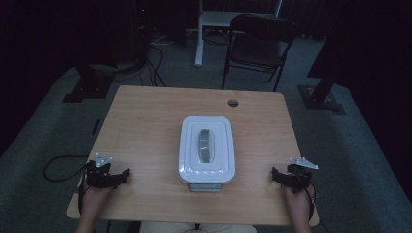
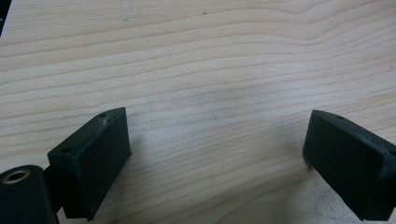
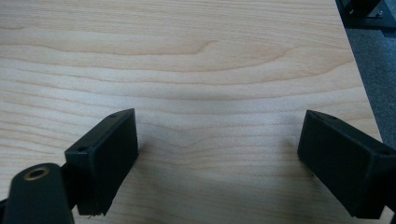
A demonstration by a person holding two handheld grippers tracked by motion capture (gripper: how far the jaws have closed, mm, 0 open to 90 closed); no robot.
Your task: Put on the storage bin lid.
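Observation:
A white lidded plastic box (image 1: 207, 149) with a dark handle (image 1: 206, 144) on its lid stands at the middle of the wooden table (image 1: 145, 116). My left gripper (image 1: 116, 175) rests near the table's front left corner, well left of the box. In the left gripper view its jaws stand wide apart over bare wood, the left gripper (image 2: 217, 149) open with nothing between them. My right gripper (image 1: 282, 175) lies near the front right edge, right of the box. The right gripper (image 3: 219, 151) is likewise open over bare wood.
A round cable hole (image 1: 233, 103) sits near the table's far edge. Behind the table stand a black folding chair (image 1: 257, 43) and a white desk leg (image 1: 199, 43). Dark stands and cables lie on the grey carpet. The table's right edge (image 3: 359, 79) is close to my right gripper.

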